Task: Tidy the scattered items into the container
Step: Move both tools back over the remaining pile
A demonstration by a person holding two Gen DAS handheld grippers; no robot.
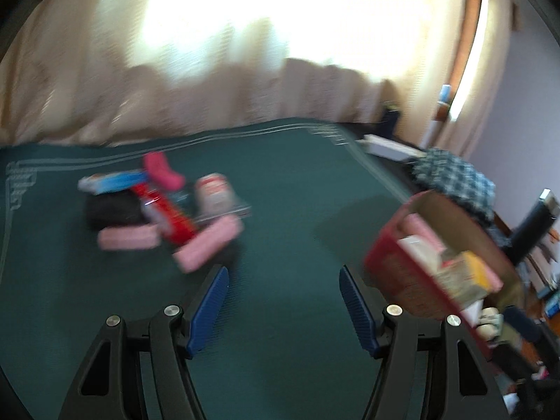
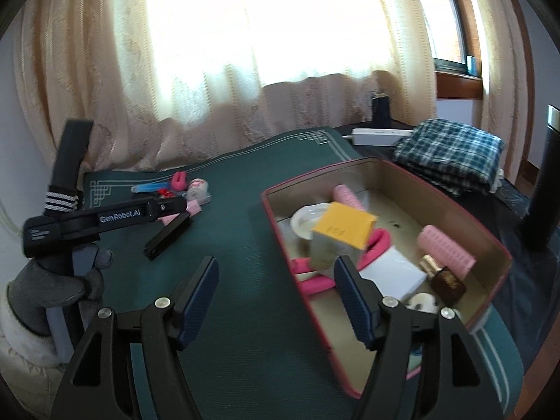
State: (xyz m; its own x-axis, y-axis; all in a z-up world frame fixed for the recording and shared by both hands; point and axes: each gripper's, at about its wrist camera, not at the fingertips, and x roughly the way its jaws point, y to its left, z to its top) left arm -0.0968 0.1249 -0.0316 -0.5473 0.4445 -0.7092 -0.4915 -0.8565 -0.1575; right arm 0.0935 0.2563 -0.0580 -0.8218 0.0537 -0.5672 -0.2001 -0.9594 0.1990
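While the green surface (image 2: 245,280) spreads under both views, the red container (image 2: 497,245) stands on its right part, already holding a yellow box (image 2: 344,225), pink rollers and some small pieces. To the left of it and farther back lies the heap of scattered items (image 1: 164,210), and this is the thing that the coming move turns on. Seen from the left wrist, the heap lies ahead and to the left of the left tongs (image 1: 283,309), while the container sits to their right, so I judge that the left side is the nearer one for the next pick. The left view is blurred, so the details of the heap are not sure. The nearest piece seems to be a pink roller (image 1: 210,245), whose long axis runs slanted, from near-left to far-right, just beyond the left finger. The left tongs are wide apart and hold nothing. The right tongs (image 2: 276,299) are also spread and empty, and they hang over the near-left edge of the container, well apart from the heap.
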